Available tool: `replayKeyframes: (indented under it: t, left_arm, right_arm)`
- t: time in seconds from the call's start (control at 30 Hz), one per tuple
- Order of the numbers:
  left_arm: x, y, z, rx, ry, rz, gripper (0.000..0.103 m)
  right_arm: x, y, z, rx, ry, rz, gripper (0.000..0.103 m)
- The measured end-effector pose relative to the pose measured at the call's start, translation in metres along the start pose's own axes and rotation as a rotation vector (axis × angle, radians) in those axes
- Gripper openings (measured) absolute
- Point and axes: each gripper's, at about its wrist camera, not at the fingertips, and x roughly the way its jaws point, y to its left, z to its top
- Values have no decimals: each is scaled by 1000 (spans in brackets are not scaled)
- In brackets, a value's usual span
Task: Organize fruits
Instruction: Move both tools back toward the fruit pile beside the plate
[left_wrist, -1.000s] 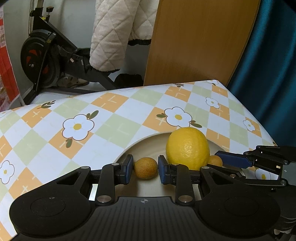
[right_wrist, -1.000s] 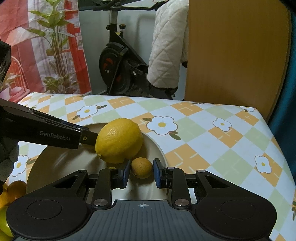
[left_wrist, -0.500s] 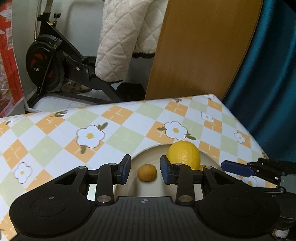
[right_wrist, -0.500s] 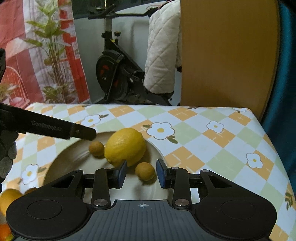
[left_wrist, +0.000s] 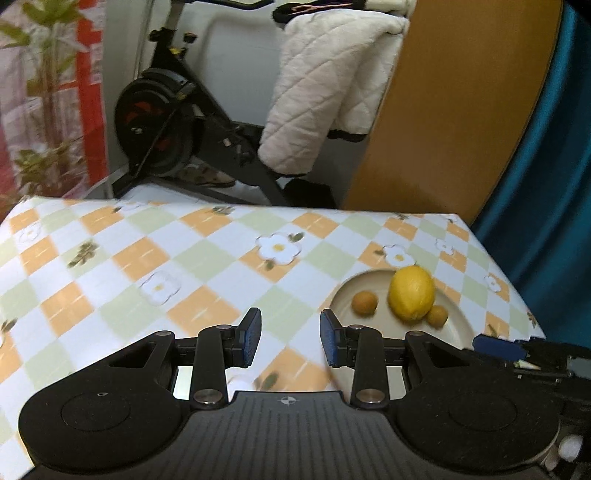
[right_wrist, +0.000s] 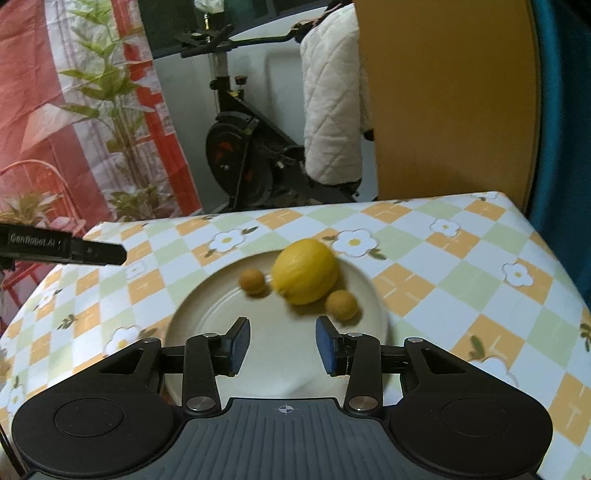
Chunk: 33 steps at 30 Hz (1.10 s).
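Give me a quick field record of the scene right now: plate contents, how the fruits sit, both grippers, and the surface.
surface: checked floral tablecloth on the table
plate: round cream plate, bare on its near side
large fruit: yellow lemon on the plate's far part
small fruits: two round orange-brown fruits, one left of the lemon, one at its near right
left hand-held gripper: empty, over the tablecloth left of the plate
right hand-held gripper: jaws opening, nothing between them, over the plate
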Motion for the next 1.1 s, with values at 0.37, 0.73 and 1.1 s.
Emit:
replayKeyframes:
  t: [0.37, 0.73, 1.1]
  left_arm:
    - [-28, 6, -37, 1, 18, -19, 37]
    - [-36, 24, -64, -75, 62, -37, 37]
    - [-37, 24, -71, -89, 68, -54, 37]
  right_arm:
    - [-7, 41, -16, -40, 36, 70, 36]
    - [-2, 75, -17, -88, 78, 155, 41]
    - [-1, 75, -19, -87, 97, 119, 41]
